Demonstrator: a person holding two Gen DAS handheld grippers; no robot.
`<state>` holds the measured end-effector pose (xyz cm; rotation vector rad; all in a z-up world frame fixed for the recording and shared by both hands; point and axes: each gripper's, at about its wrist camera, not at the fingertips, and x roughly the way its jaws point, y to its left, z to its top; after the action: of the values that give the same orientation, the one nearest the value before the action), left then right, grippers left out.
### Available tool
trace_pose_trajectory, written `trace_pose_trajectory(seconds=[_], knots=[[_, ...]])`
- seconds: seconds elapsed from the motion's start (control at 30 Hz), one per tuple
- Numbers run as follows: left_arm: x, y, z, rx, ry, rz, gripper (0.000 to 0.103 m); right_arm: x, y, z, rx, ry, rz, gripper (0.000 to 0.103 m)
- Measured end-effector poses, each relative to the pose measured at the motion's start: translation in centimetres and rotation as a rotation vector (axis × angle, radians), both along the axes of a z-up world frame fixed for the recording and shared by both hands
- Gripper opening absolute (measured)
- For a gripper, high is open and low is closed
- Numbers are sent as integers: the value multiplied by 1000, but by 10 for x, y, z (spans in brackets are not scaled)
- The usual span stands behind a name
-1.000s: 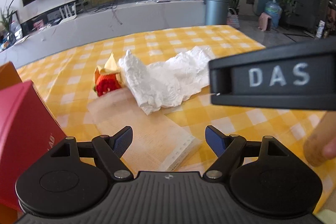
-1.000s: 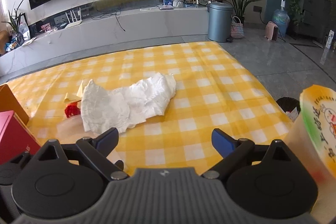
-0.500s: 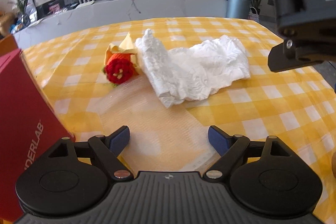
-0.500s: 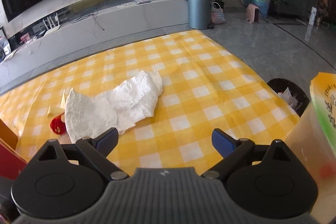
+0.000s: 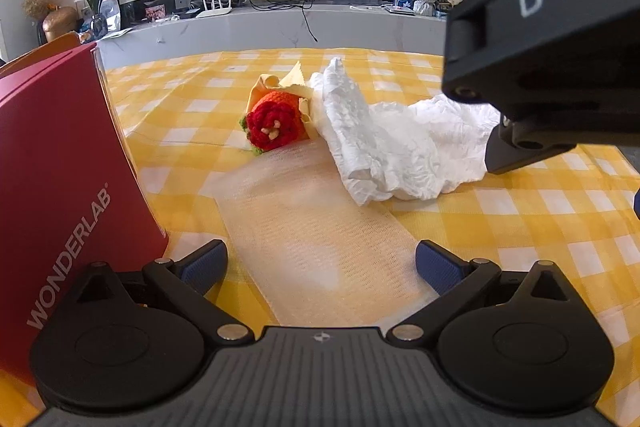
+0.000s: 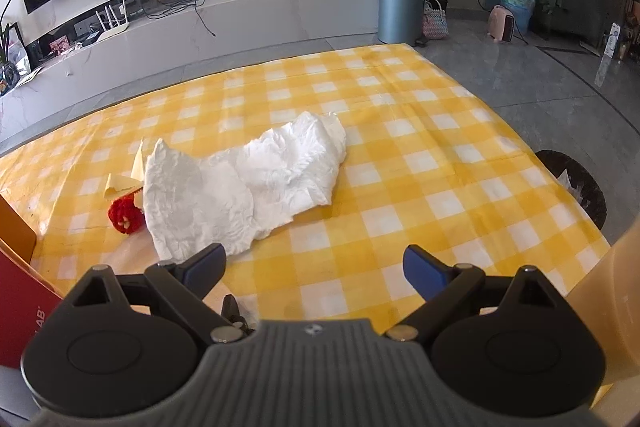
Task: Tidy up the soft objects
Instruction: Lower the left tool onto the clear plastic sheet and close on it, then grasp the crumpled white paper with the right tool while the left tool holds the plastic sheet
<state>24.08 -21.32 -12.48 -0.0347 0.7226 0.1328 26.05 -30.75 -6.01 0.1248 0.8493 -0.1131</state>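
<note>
A crumpled white cloth (image 5: 400, 155) lies in the middle of the yellow checked table (image 5: 540, 227). A red knitted flower in a pale yellow wrap (image 5: 274, 125) touches its left end. A sheer white mesh strip (image 5: 320, 227) runs from the flower toward me. My left gripper (image 5: 320, 263) hangs open over the near end of that strip, with nothing between its fingers. From the right wrist, the cloth (image 6: 248, 187) and flower (image 6: 126, 213) lie ahead to the left. My right gripper (image 6: 316, 265) is open and holds nothing, just short of the cloth's near edge.
A red box marked WONDERLAB (image 5: 60, 187) stands close on the left, with an orange box (image 6: 16, 227) behind it. The black housing of the other gripper (image 5: 560, 47) fills the left wrist view's upper right. A translucent cup (image 6: 600, 307) stands at the right, and a black bin (image 6: 576, 183) sits on the floor past the table edge.
The left gripper's jaws spread a little wider and its view levelled, bringing flower and cloth to centre. The right gripper's housing rose in that view. The cup's printed lid slid out of the right view.
</note>
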Motion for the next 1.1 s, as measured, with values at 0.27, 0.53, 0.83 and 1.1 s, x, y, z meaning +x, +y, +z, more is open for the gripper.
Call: trace_pose_trajectory(seconds=[0.27,0.53,0.83,1.1], knots=[[-6,8,3,-3,-41,-69,66,3,-4,-5,-10,23,-25,94],[-3,5,5,28,-29,-144,6,7,-1,-13,-14,31,16,94],[-8,21,6,-33,-8,-158,4,10,-18,-9,60,-27,-30,94],[-15,30,6,-98,-9,-144,4,18,3,-12,87,-123,-2,100]])
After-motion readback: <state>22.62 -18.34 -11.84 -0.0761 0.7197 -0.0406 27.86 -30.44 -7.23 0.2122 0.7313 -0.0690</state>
